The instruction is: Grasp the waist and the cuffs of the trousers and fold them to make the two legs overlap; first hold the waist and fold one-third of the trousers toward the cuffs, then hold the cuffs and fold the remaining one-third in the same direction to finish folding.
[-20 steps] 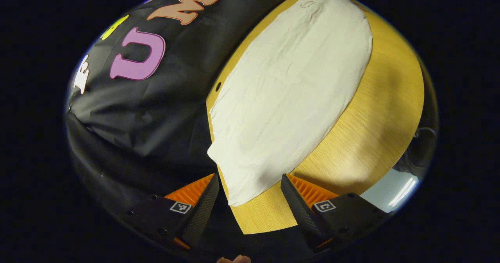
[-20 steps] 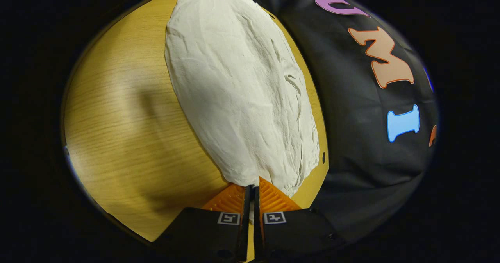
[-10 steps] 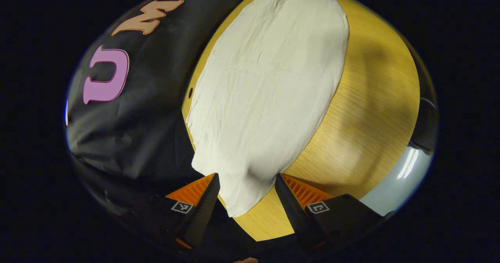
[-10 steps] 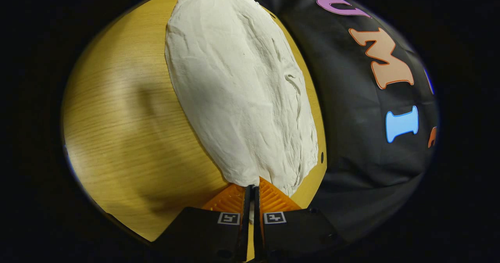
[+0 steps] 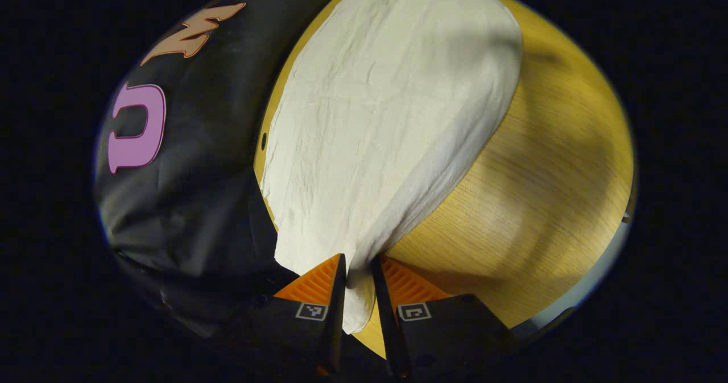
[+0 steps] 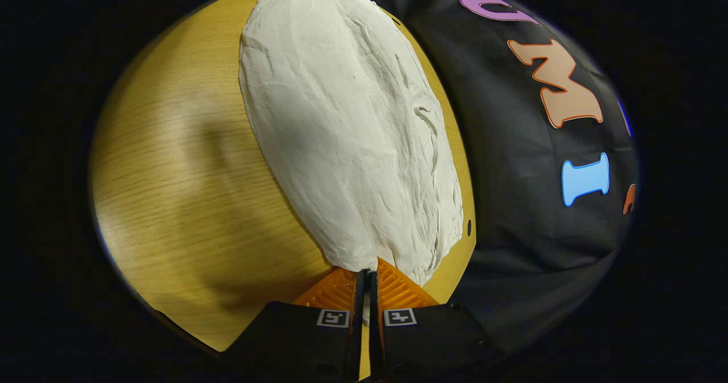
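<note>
Left gripper [image 5: 357, 269] now clenched on cream cotton trousers [image 5: 387, 115], lower centre; right gripper [image 6: 368, 274] stays clamped, probably waist. Both ends held; fold ready.

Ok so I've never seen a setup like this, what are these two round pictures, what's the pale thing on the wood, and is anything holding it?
There is no robot arm here. A person holds a two-finger gripper in each hand, and a small fisheye camera rides on each one, looking forward along its fingers. That is why both pictures look round and bulged.

One picture is the left gripper view, the other the right gripper view. Each shows its own two fingers at the bottom edge.

The pale cloth is a pair of trousers lying flat on a wooden table, to be folded. Black cloth beside the table is the booth's wall.

The left gripper has closed on one end of the trousers, with the fabric pinched between its fingers. The right gripper is closed on the opposite end. So both ends are held.
</note>
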